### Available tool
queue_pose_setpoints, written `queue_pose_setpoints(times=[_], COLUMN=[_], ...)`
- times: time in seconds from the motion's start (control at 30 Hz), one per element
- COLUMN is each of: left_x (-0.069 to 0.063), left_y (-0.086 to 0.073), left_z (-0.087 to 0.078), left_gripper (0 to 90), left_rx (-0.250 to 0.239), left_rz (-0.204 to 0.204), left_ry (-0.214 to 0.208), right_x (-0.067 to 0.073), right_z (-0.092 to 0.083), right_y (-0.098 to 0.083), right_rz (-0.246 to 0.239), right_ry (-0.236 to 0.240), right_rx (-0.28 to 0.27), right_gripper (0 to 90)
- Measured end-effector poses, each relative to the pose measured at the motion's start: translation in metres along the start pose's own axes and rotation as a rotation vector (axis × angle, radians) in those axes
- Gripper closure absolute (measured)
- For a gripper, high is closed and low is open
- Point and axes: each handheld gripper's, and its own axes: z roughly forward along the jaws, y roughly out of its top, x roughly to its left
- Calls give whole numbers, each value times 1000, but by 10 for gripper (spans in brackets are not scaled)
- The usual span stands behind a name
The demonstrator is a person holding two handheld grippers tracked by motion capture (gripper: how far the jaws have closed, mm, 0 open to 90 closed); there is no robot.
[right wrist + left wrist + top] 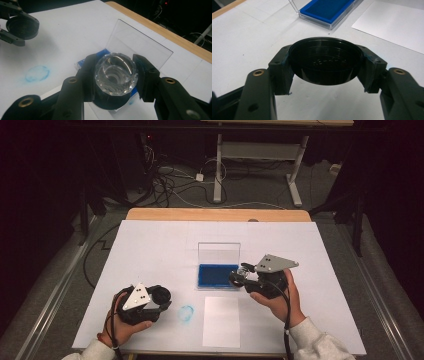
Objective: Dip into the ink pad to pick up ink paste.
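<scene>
White table (pixel 150 250) with a sheet of paper (pixel 221 321) near its front edge, open blue ink pad (pixel 216 275) behind the paper, right gripper (pixel 115 75) clamped on a clear-topped stamp (pixel 116 73) over the pad, left gripper (pixel 325 65) clamped on a round black cap (pixel 325 61) above the table, faint blue smudge (pixel 186 314) left of the paper.

Glossy black plastic cap (pixel 325 61), faceted clear glass-like stamp handle (pixel 115 73), matt white paper sheet (pixel 221 321), wooden table edge (pixel 215 214)

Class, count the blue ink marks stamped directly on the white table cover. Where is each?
1. A single round blue mark lies on the table cover, between the left gripper and the sheet of paper.
</scene>
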Motion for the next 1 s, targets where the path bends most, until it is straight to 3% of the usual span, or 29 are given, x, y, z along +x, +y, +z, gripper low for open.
queue_pose_setpoints(times=[0.47, 0.77, 1.0], left_x=[0, -1, 0], left_y=[-1, 1, 2], left_z=[-1, -1, 1], left_gripper=[367, 368, 368], left_rx=[14, 12, 19], left_rz=[1, -5, -3], left_ry=[11, 33, 32], right_x=[-4, -6, -1], right_z=[44, 79, 103], right_y=[46, 45, 38], right_rz=[-37, -45, -32], right_ry=[23, 13, 32], right_rx=[143, 234, 290], right_gripper=[571, 571, 571])
